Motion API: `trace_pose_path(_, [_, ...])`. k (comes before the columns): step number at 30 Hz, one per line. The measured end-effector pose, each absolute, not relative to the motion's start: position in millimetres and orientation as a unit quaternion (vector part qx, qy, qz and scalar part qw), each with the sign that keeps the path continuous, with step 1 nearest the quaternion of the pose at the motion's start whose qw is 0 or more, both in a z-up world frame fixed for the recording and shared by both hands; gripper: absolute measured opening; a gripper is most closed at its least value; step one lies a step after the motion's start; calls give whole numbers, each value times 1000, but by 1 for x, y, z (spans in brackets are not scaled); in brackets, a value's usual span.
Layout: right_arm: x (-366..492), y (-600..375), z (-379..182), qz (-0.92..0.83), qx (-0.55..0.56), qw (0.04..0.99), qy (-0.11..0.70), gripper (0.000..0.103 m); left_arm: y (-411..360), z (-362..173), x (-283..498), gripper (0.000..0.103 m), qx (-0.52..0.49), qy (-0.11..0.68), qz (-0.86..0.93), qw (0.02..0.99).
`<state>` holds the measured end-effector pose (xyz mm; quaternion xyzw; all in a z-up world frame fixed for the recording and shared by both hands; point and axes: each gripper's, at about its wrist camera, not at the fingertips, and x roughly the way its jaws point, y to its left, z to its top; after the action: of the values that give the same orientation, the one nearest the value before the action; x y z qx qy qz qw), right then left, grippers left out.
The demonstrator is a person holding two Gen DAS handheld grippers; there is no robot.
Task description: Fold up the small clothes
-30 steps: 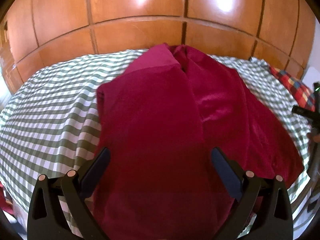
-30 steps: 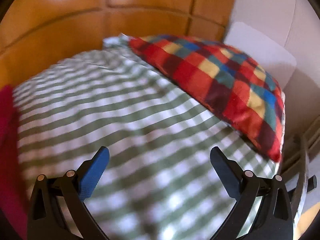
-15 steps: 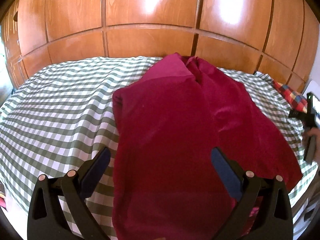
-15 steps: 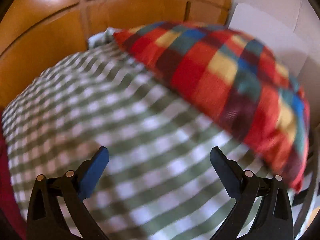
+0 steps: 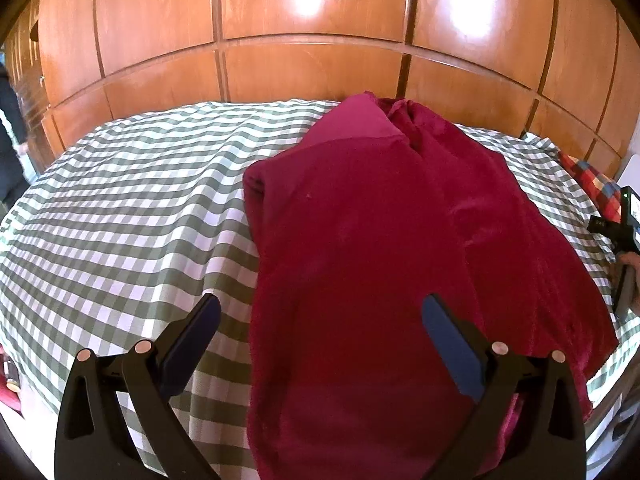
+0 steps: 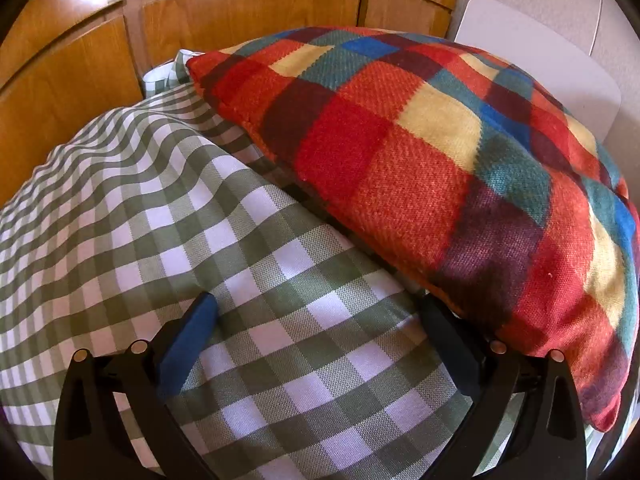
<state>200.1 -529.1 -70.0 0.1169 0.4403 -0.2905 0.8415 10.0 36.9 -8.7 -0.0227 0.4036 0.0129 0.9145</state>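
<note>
Green-checked sheet (image 5: 120,232) – plaid pillow (image 6: 440,160) lying on it – wooden panelling (image 5: 312,68) behind.

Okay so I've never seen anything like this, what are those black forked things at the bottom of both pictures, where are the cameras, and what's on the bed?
The black forks are handheld grippers: a person holds one in each hand, and a wide-angle camera on each looks forward along its two fingers. That lens is why the room looks curved.

The left-hand camera shows the left gripper, open and holding nothing, above a dark red garment spread on a bed with a green checked sheet. Wooden panels stand behind. At the right edge you glimpse the other tool in the person's hand.

The right-hand camera shows the right gripper, also open and empty, low over the same sheet, beside a colourful checked pillow.
</note>
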Motion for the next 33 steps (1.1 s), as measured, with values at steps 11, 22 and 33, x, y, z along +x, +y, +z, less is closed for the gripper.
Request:
trace_pose_path(11, [201, -528, -72, -289, 120, 842, 439, 100, 69, -14, 4, 100, -50, 408, 36, 911])
trace_pose_path(22, [201, -528, -72, -289, 120, 842, 439, 100, 84, -10, -16, 100, -46, 401, 55, 913])
trace_pose_path(33, [201, -528, -72, -289, 120, 842, 439, 100, 82, -15, -16, 100, -50, 406, 44, 911])
